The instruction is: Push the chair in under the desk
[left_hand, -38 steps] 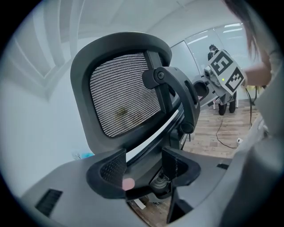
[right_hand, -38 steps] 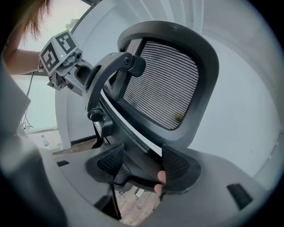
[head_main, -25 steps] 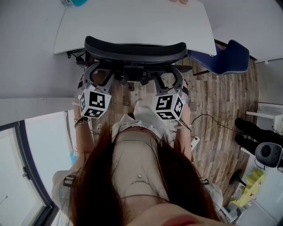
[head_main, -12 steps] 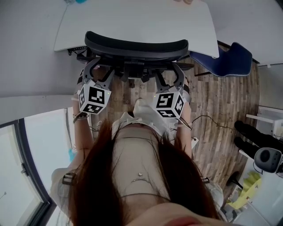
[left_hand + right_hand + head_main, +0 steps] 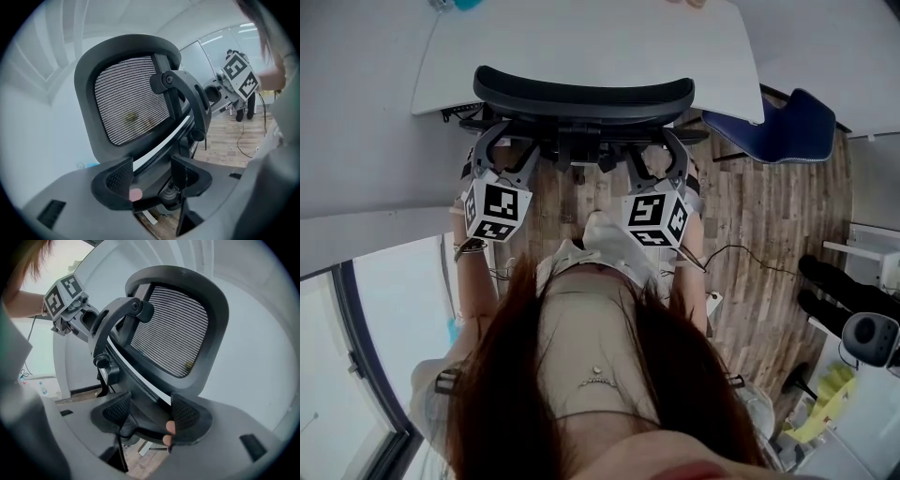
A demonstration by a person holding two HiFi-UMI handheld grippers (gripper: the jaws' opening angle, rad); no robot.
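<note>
- Head view looks steeply down on one black office chair [image 5: 581, 94], whose curved backrest top lies across the near edge of one white desk [image 5: 581, 33]. The seat is hidden below the backrest.
- Two grippers are at the chair's back, one on each side of its central spine. Each carries one cube with square markers.
- On the left, the left gripper [image 5: 502, 150] reaches towards the backrest from the near side, its marker cube [image 5: 497, 211] nearest the person.
- The right gripper [image 5: 658, 155] mirrors it on the right, with its own marker cube [image 5: 654, 220] close to the person's body.
- Left gripper view shows its two jaws spread wide. The lower rim of the mesh backrest runs slantwise through the gap between them, and I cannot tell whether the pads press on it.
- Right gripper view shows the same: two jaws wide apart, straddling the lower rim of the backrest frame rather than clamped on it. A fingertip shows by the right-hand jaw.
- Each gripper view also catches the other gripper's cube beyond the chair's back bracket.
- One blue chair [image 5: 787, 122] stands to the right of the desk, well apart from the black one.
- The floor [image 5: 750, 206] is wood plank, with one thin dark cable [image 5: 741, 251] trailing across it on the right.
- Two dark shoes [image 5: 825, 272] sit at the far right edge.
</note>
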